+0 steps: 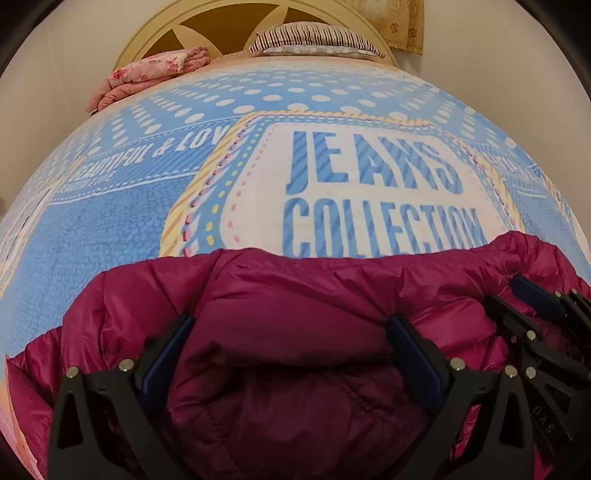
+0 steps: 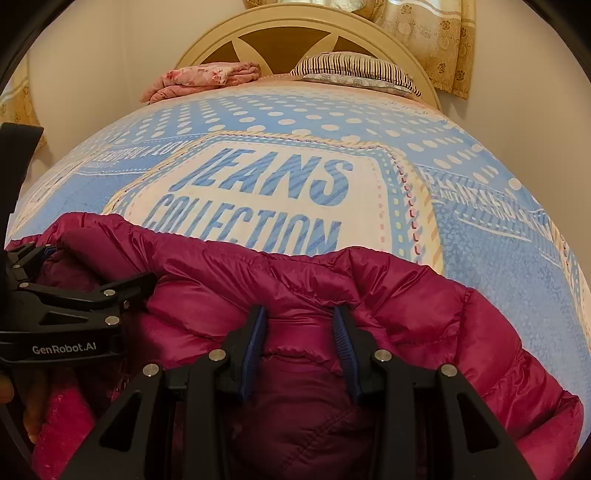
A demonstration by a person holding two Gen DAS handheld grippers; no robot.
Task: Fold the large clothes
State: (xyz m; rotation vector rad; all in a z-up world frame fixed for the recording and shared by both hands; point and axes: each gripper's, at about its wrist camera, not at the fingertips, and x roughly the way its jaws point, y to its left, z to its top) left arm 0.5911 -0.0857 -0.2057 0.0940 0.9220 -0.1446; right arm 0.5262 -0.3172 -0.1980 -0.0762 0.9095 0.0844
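A magenta puffer jacket lies bunched on the near part of the bed. My left gripper stands wide open over it, and a padded bulge of the jacket sits between its blue pads without being squeezed. In the right wrist view the jacket spreads right, and my right gripper is shut on a raised fold of it. The left gripper shows at that view's left edge, the right gripper at the left view's right edge. The two grippers are side by side.
The bed sheet is blue with white dots and a "JEANS COLLECTION" print. At the far end, a folded pink blanket and a striped pillow rest against the cream headboard. A curtain hangs at the back right.
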